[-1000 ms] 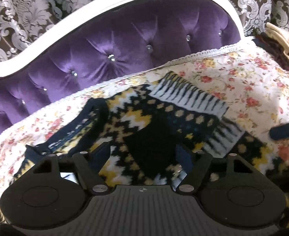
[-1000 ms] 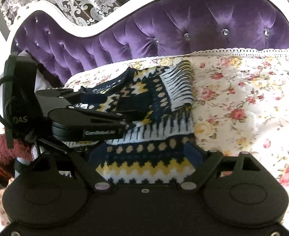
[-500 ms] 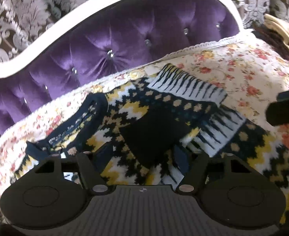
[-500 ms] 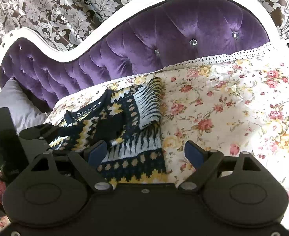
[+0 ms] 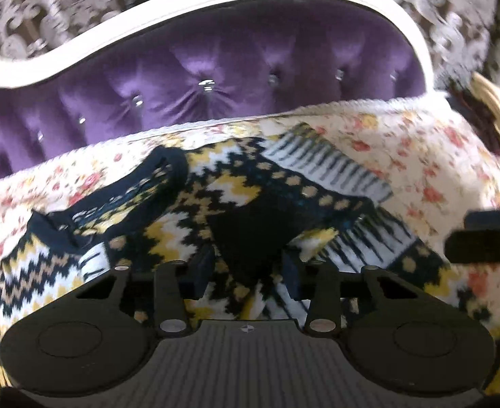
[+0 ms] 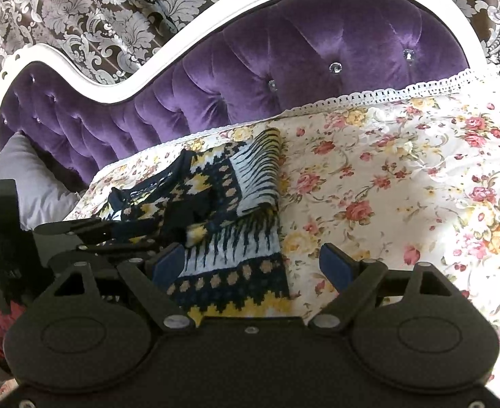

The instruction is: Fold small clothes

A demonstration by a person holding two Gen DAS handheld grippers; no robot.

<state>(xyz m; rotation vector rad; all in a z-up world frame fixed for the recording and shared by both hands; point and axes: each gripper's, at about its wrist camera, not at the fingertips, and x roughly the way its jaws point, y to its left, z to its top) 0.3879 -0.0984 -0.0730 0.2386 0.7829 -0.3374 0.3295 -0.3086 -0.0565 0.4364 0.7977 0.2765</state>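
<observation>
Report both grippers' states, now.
Left gripper: jaws partly open over the sweater, gripping nothing.
Right gripper: jaws open, empty.

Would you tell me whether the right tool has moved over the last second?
Yes. The right tool has backed away from the sweater towards the flowered cover.

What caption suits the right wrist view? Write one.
Open right gripper above a patterned sweater on a floral sheet, purple headboard behind.

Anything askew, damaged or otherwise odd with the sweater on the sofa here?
No damage shows. The sweater lies rumpled on the floral cover: one sleeve is thrown across the body at a slant and the collar is bunched, so the fold is uneven. The left view is motion-blurred.
</observation>
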